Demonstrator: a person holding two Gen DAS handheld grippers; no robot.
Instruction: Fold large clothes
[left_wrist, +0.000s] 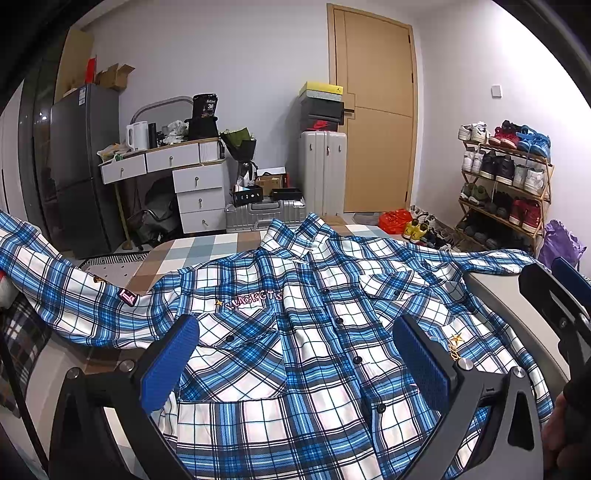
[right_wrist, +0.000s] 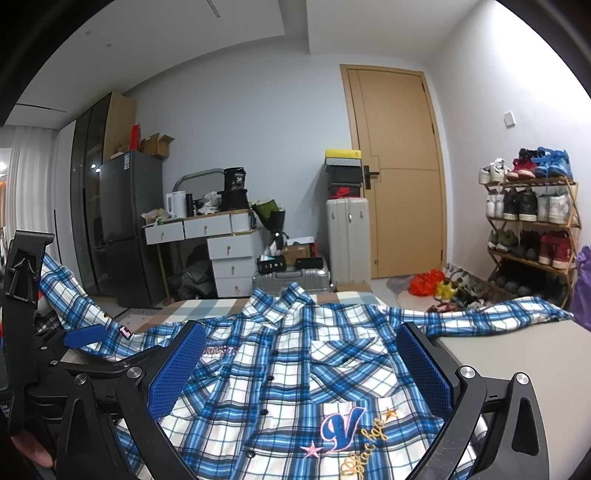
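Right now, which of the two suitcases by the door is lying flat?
The silver suitcase lies flat on the floor with boxes on top; the white suitcase stands upright beside it.

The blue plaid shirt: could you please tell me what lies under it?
The blue plaid shirt lies on a checked bedspread, visible beyond the collar; whatever lies beneath the shirt's body is covered.

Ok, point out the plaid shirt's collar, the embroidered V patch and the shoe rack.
collar (right_wrist: 291, 295), right wrist view, on its raised fold.
V patch (right_wrist: 341, 424), right wrist view, on the letter.
shoe rack (left_wrist: 517, 147), left wrist view, on its top shelf.
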